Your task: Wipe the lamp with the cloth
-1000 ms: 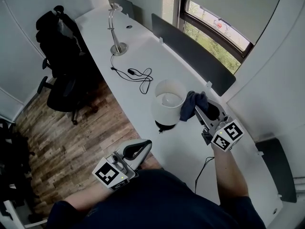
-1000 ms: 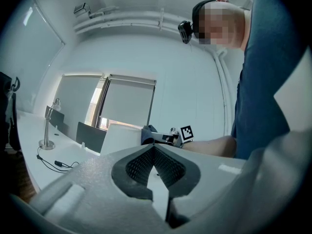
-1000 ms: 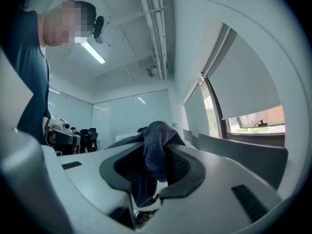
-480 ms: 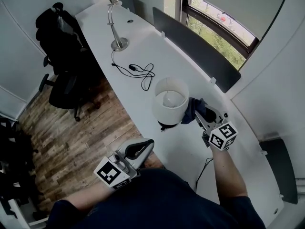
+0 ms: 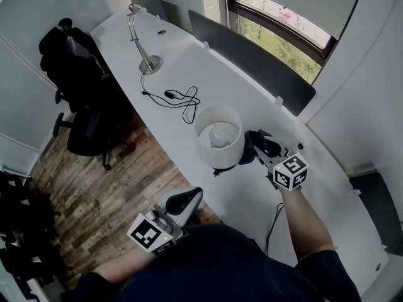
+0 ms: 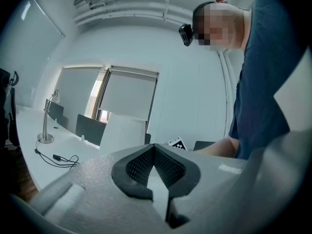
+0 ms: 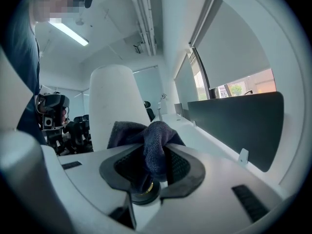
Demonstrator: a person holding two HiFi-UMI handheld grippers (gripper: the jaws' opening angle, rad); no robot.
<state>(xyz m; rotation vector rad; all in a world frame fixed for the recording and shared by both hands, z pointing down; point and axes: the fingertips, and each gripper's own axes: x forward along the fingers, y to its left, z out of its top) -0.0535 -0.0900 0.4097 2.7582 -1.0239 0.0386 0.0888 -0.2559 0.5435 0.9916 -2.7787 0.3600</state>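
**Cloth Held at the Lamp's Right Side**

The right claw (image 5: 257,146) was clamped on a dark blue cloth (image 5: 249,148). In the right gripper view, the cloth (image 7: 157,147) was bunched between the two pads and spilled out over their tips. The cloth sat at the right side of the lamp (image 5: 219,138), level with its white shade. The head view did not settle whether it was pressed onto the shade or only just beside it. In the right gripper view the shade (image 7: 114,106) rose directly behind the bunched fabric.

The lamp stood upright on the long white desk (image 5: 189,61), near its front edge, on a dark base. From above, its bulb showed inside the open top of the shade.

The left claw (image 5: 187,198) was held low, close to the person's body and off the front edge of the desk, well apart from the lamp. Its pads were together with nothing between them, as the left gripper view (image 6: 155,155) showed.

Farther along the desk stood a metal gooseneck lamp (image 5: 141,43), with a loose black cable (image 5: 182,99) coiled between it and the white lamp. A dark partition (image 5: 252,61) ran along the back of the desk below the window (image 5: 277,24). A black office chair (image 5: 82,99) stood on the wooden floor (image 5: 94,187).
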